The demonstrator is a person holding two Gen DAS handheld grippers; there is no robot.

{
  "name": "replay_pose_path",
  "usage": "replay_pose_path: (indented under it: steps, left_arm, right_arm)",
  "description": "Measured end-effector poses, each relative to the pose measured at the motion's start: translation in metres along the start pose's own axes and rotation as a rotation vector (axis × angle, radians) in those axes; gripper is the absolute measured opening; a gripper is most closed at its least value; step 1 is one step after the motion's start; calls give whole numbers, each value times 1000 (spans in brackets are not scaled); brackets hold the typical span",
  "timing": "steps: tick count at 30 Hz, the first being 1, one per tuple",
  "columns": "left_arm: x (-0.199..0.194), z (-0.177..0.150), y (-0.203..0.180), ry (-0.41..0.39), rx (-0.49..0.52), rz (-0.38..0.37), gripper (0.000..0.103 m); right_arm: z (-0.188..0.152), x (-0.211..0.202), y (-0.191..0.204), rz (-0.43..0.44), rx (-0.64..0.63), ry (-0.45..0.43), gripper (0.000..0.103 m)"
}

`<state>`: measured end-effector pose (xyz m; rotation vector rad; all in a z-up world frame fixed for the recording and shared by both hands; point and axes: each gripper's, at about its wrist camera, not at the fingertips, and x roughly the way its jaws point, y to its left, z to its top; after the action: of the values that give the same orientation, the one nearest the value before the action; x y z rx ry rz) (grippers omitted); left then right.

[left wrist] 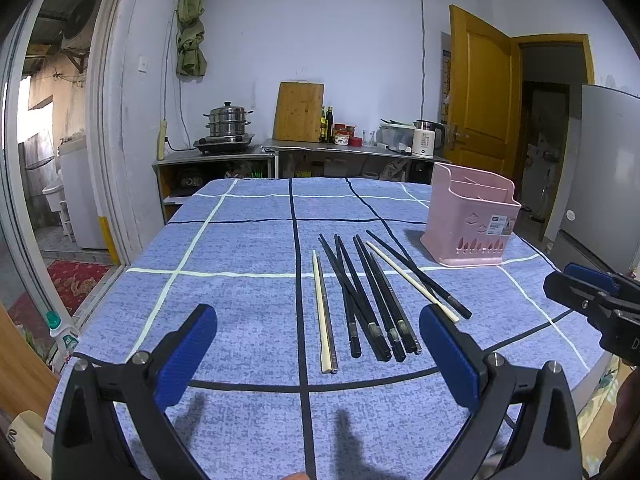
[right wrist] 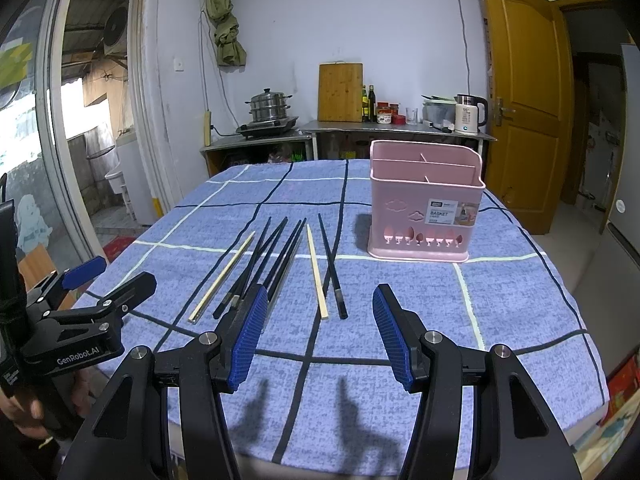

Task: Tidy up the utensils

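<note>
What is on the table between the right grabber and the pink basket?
In the right wrist view, only the blue checked tablecloth lies between the right gripper and the pink basket. The chopsticks sit off to the left.

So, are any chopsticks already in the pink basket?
No. In the right wrist view the pink basket shows only bare dividers, and the chopsticks all lie on the tablecloth.

Back wall: a bamboo cutting board (right wrist: 340, 91) leans upright on the steel counter (right wrist: 400, 127), oil bottles (right wrist: 369, 103) just beside it. Steamer pot (right wrist: 269, 105) left, white kettle (right wrist: 468, 114) right, yellow door (right wrist: 524, 96) open.
</note>
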<state>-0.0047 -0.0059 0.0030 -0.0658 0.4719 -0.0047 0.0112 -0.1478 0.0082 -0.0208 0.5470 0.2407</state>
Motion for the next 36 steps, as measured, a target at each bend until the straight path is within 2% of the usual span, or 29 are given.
replay_pose_path:
  steps: [36]
  left_arm:
    - [2, 2, -3, 0, -2, -17, 103]
  right_arm:
    - [1, 0, 2, 2, -1, 3, 56]
